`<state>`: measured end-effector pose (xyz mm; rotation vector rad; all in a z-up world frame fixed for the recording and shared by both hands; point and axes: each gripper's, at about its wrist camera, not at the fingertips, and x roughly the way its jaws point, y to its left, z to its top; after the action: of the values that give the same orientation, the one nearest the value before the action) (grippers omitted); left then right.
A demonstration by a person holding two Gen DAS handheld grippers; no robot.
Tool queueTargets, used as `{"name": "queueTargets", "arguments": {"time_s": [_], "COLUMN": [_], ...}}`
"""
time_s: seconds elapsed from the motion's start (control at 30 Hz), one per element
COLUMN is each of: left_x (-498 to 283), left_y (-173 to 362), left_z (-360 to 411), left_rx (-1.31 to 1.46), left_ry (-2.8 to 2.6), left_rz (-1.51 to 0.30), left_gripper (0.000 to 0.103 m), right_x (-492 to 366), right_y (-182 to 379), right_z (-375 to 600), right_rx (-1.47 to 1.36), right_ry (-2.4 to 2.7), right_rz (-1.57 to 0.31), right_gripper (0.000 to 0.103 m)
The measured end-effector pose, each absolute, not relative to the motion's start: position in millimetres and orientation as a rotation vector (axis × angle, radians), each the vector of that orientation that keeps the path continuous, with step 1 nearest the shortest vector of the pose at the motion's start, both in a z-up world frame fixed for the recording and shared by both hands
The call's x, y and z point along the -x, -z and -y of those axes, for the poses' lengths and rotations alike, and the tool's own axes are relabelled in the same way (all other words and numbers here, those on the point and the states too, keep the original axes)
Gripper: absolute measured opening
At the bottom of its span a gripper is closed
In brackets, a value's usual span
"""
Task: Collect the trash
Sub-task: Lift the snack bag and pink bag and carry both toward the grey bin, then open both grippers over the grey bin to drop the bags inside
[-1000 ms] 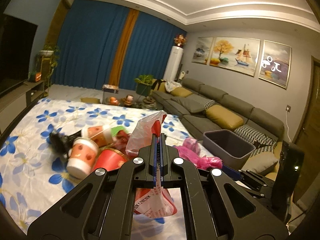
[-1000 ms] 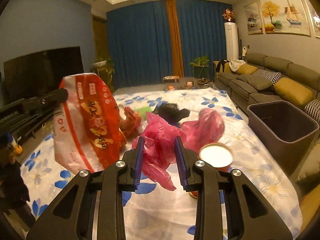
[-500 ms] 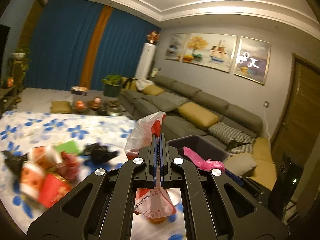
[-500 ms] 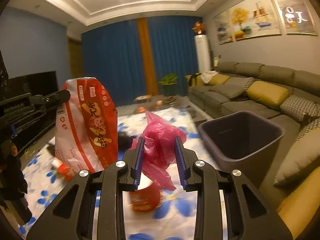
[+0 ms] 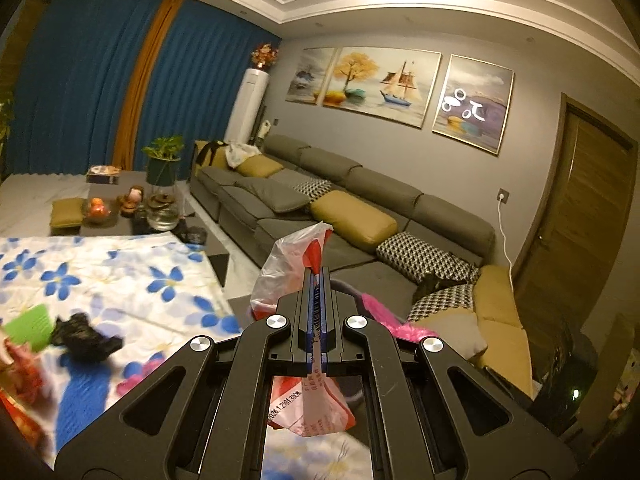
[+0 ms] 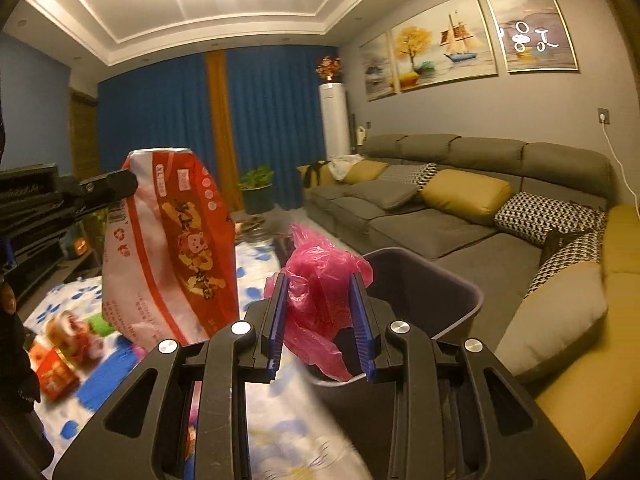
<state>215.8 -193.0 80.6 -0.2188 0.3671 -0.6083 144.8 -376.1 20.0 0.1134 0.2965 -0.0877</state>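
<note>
My left gripper (image 5: 317,280) is shut on a red and white snack bag (image 5: 290,268), which hangs flat between its blue pads; the same snack bag (image 6: 172,248) shows in the right wrist view, held up at the left by the left gripper (image 6: 120,184). My right gripper (image 6: 320,292) is shut on a crumpled pink plastic bag (image 6: 320,284). Just beyond it stands the dark grey trash bin (image 6: 440,284), open at the top. In the left wrist view the bin is mostly hidden behind the gripper, with the pink plastic bag (image 5: 384,316) showing to the right.
A table with a white, blue-flowered cloth (image 5: 120,280) carries more trash: a black crumpled bag (image 5: 84,336), a green piece (image 5: 30,326) and red paper cups (image 6: 56,364). A long grey sofa (image 6: 460,200) with yellow cushions runs behind the bin.
Both grippers have swung right from over the table toward the bin and sofa, each still carrying its bag. The trash on the cloth has slid off to the left of both views.
</note>
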Motion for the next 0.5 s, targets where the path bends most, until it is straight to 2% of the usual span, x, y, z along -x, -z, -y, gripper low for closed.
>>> {"name": "queueTargets", "arguments": {"time_s": [0.5], "left_x": [-285.8], "left_y": [-64.7], "left_z": [273.8], "left_rx": [0.130], "left_ry": [0.630], "left_rz": [-0.427], "left_gripper": [0.001], "right_x": [-189.8], "right_y": [-8.4], "right_z": [414.8], "right_rx": [-0.129], "right_ry": [0.163], "right_rz": [-0.322], "right_gripper": [0.031]}}
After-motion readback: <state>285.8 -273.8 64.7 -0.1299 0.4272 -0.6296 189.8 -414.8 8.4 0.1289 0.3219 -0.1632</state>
